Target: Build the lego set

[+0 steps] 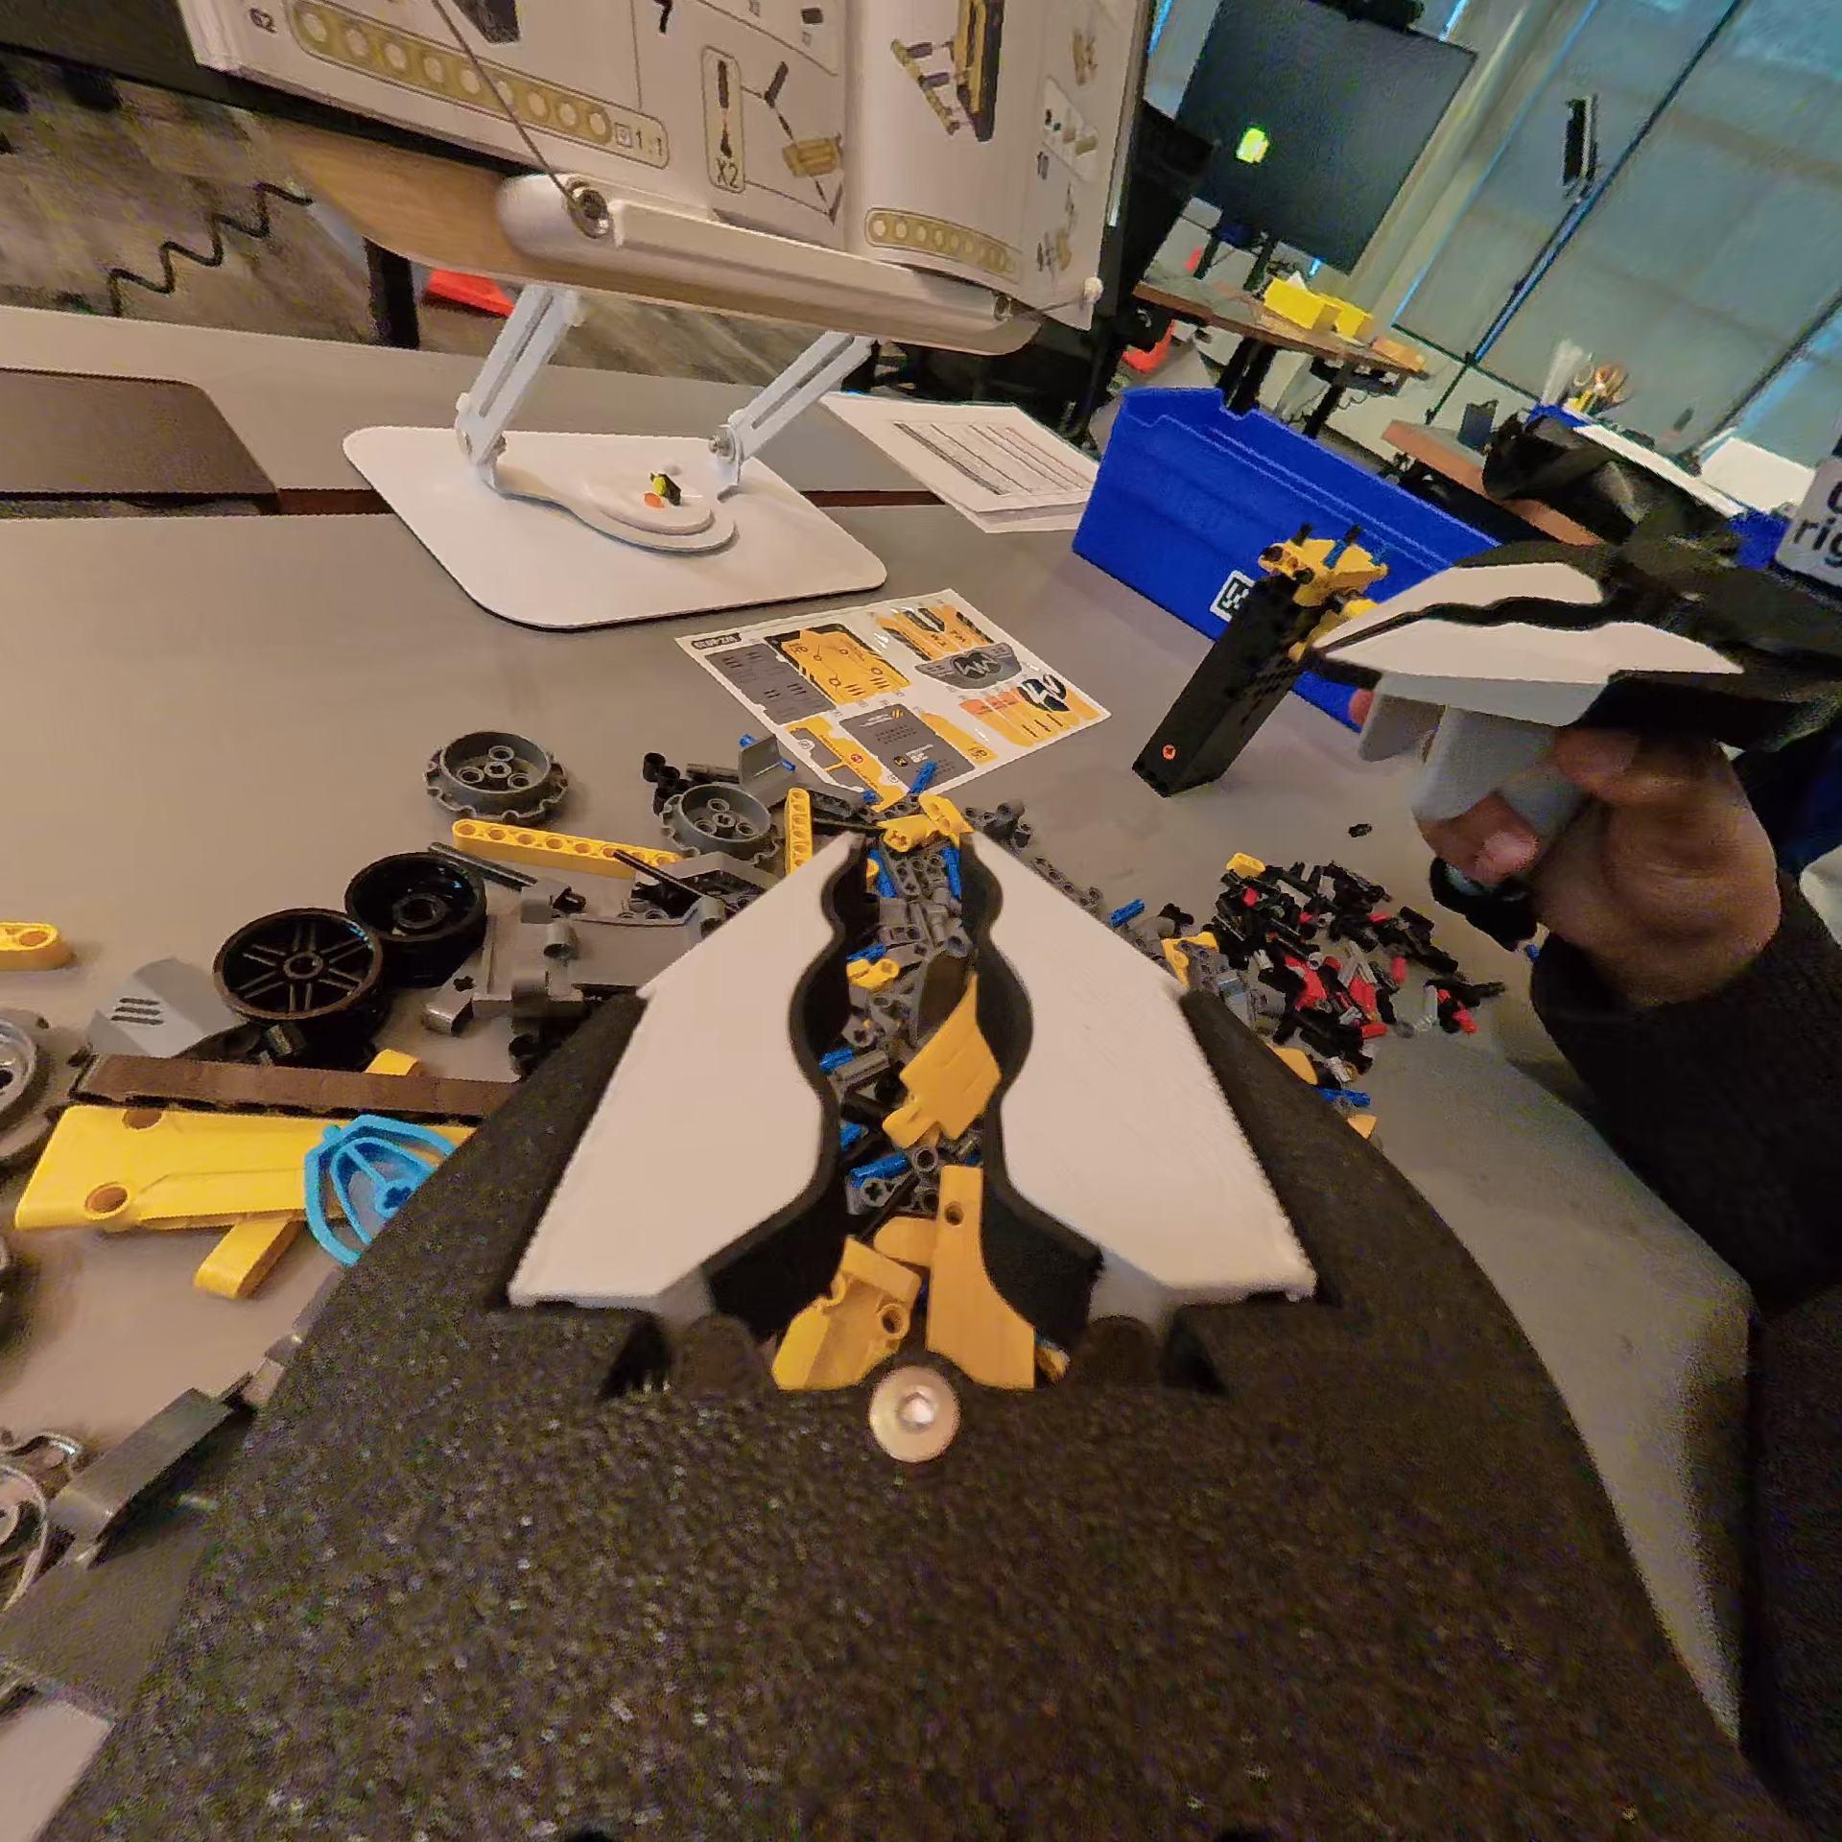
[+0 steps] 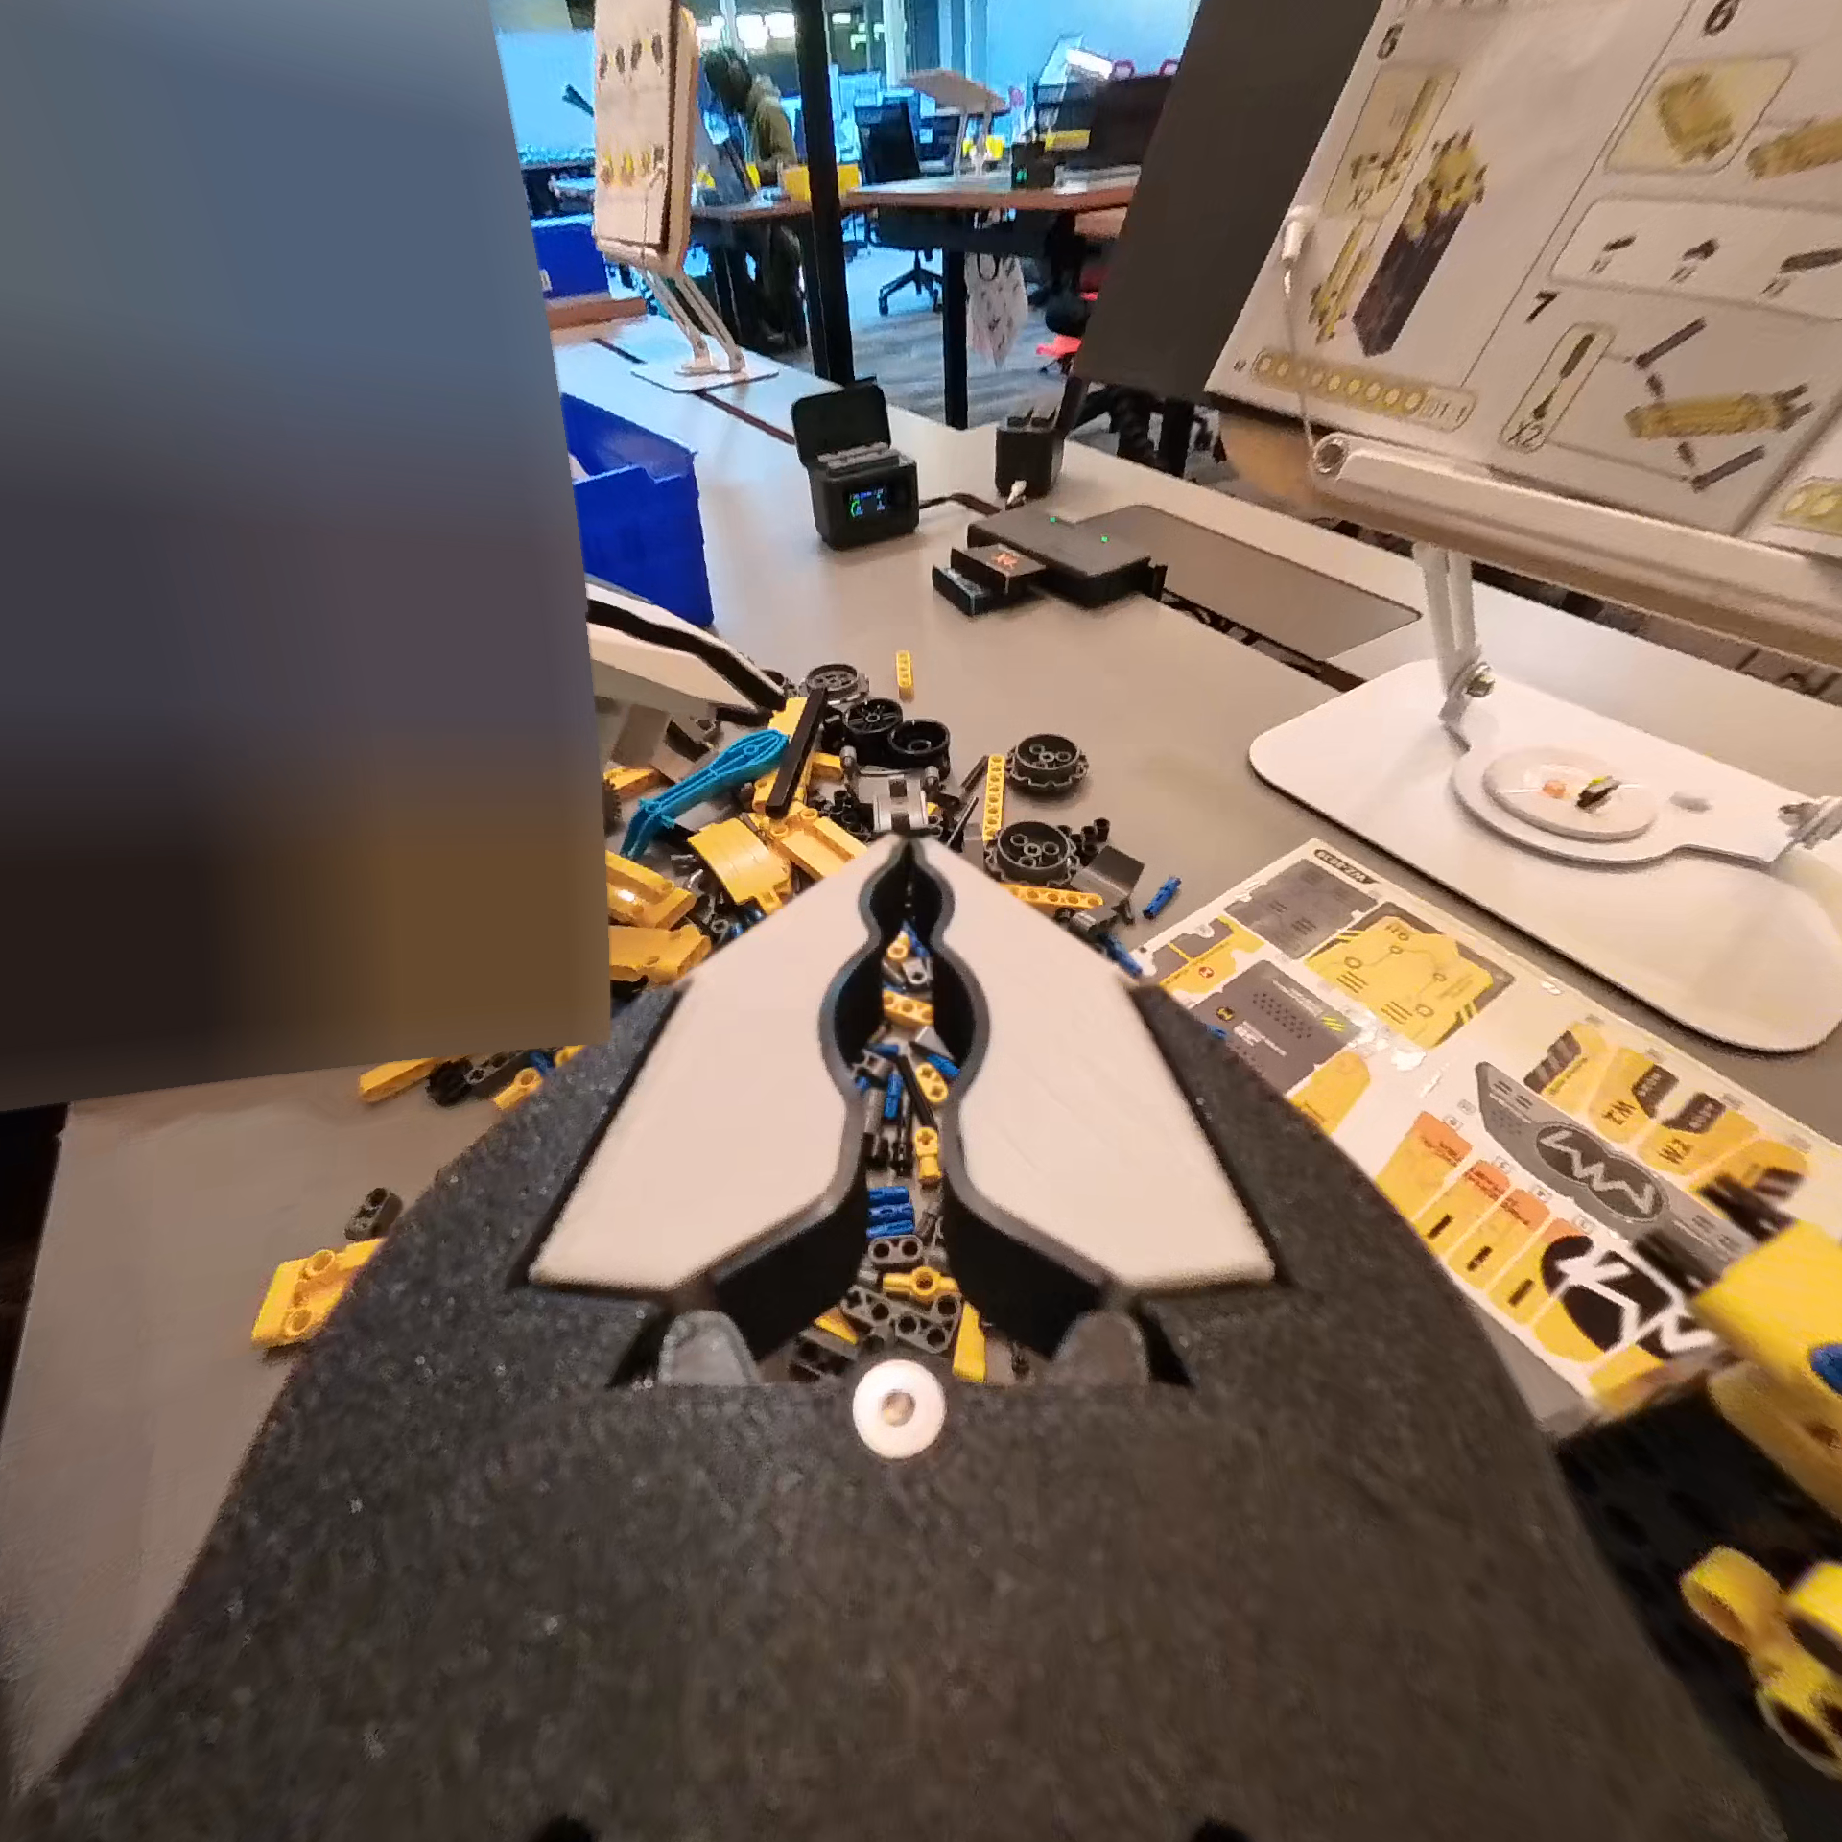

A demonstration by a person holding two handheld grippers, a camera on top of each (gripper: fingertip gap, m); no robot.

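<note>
Over the grey table [image 1: 249, 648], the left gripper [image 1: 915, 842] hangs with its jaws apart above a tangled heap of loose building-brick parts [image 1: 932, 1047], yellow panels, blue pins and grey connectors piled on one another. With pieces this small and interlocked, jaws closing here would likely catch several at once, or pinch a panel by its edge and flick it away. To the right, a second scatter of black and red pins [image 1: 1336, 957] lies near the person's hand [image 1: 1645, 877] that grips the right gripper [image 2: 907, 847], whose jaws are together with nothing between them. A sleeve or handle brushing that scatter could send pins rolling. Just beside its tips leans a black-and-yellow brick assembly [image 1: 1231, 688]; from these views I cannot tell whether it rests freely or is propped, so a nudge may topple it. Farther out lie a sticker sheet [image 1: 887, 688], which could crease under a sliding part, black wheels [image 1: 299, 967] that would roll if bumped, a blue bin [image 1: 1196, 498] and the white booklet stand [image 1: 558, 558].
</note>
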